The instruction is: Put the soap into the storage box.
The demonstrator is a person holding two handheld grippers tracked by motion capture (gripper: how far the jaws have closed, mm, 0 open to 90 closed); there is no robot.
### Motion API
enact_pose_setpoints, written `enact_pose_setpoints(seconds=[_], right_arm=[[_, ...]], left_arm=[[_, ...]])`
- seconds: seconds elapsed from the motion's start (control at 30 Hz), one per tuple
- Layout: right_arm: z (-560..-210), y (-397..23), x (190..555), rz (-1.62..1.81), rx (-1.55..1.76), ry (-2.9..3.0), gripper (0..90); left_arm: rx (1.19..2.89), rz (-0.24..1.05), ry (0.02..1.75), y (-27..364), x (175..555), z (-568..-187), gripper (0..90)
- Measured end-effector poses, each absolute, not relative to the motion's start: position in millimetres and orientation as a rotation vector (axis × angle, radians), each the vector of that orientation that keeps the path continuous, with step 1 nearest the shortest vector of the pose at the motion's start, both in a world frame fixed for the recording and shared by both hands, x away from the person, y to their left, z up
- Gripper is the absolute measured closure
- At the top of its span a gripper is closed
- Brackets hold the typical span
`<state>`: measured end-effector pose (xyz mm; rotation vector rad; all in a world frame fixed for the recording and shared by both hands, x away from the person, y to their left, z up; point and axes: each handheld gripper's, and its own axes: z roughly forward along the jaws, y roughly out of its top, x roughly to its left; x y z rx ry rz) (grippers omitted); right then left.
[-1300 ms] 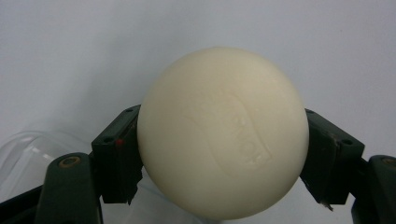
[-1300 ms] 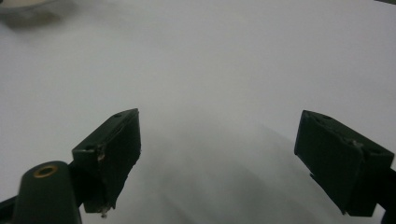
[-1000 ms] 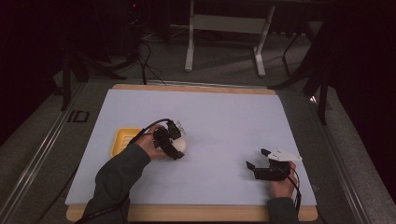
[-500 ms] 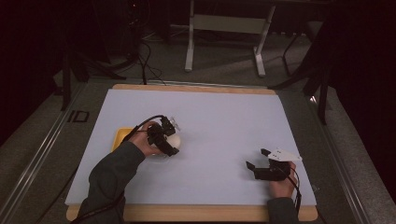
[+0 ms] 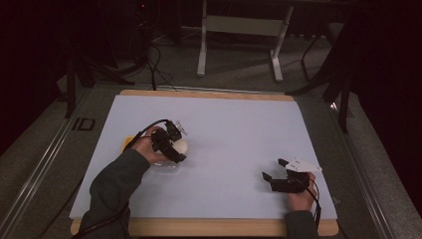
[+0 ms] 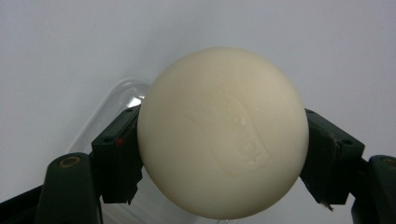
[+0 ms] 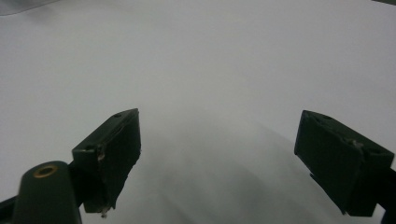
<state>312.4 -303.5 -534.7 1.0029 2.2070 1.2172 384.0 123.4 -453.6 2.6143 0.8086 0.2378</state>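
Gripping the soap bar [image 6: 223,133] above a clear tray [image 6: 116,100], left gripper [image 5: 171,143]; right gripper [image 5: 281,175] fingers spread, empty.

I am working in what looks like a lab or recording studio rather than a home. My table [image 5: 209,226] has a wooden edge and is covered by a plain white sheet [image 5: 224,129], set on a grey carpeted floor [image 5: 45,149]. Beyond it the room is dark, with black cables [image 5: 154,59] trailing across the floor and the metal legs of a stand [image 5: 239,45].
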Motion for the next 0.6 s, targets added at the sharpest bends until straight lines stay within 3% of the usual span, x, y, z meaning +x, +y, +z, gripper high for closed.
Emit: enact_pose_setpoints(seconds=[0.6], right_arm=[[-535,-303,312,1.217,1.004,2.206,14.3]], left_arm=[[2.585,0.281,0.905,153,384,-444,25.3]])
